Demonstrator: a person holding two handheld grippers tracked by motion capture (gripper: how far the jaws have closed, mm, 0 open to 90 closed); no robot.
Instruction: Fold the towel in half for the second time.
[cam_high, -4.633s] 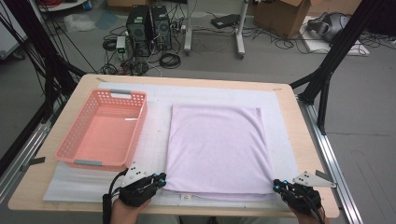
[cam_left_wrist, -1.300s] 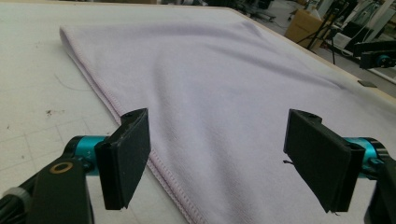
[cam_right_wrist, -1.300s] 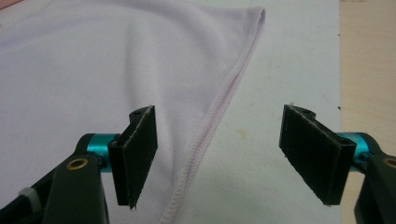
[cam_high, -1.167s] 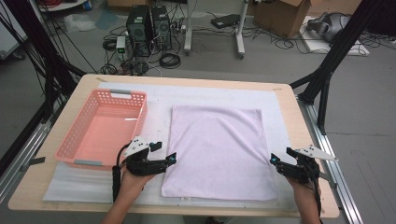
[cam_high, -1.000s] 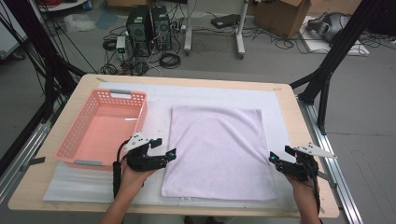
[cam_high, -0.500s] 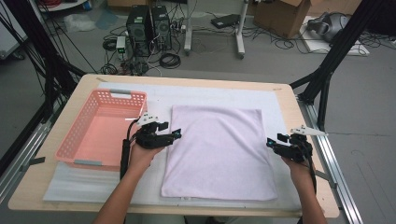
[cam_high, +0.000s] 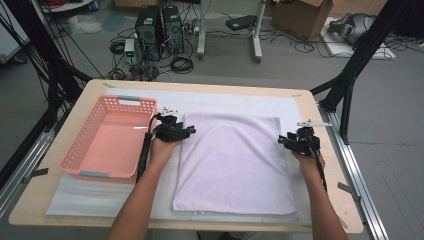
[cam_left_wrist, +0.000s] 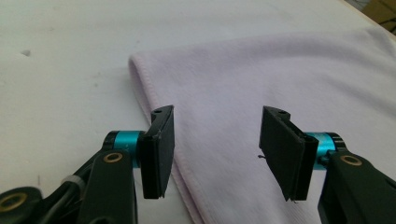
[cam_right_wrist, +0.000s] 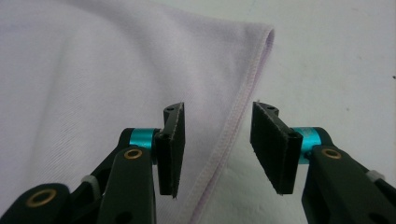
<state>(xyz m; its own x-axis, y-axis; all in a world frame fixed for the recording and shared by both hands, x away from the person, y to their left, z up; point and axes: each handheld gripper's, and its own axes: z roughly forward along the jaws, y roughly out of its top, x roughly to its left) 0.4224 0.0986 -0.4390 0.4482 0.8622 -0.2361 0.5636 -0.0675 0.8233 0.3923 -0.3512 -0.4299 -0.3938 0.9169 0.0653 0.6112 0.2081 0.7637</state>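
Pale lilac square cloth (cam_high: 232, 162) lies flat; both tongs, left (cam_high: 191, 131) and right (cam_high: 281, 140), have advanced to its far corners, spread but narrowing, each straddling an edge.

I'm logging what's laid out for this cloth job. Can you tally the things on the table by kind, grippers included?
Pink cloth: 1
Pink basket: 1
White mat under them: 1
Handheld grippers: 2, the left gripper and the right gripper, each at a side edge of the cloth near its far corners
Total: 5
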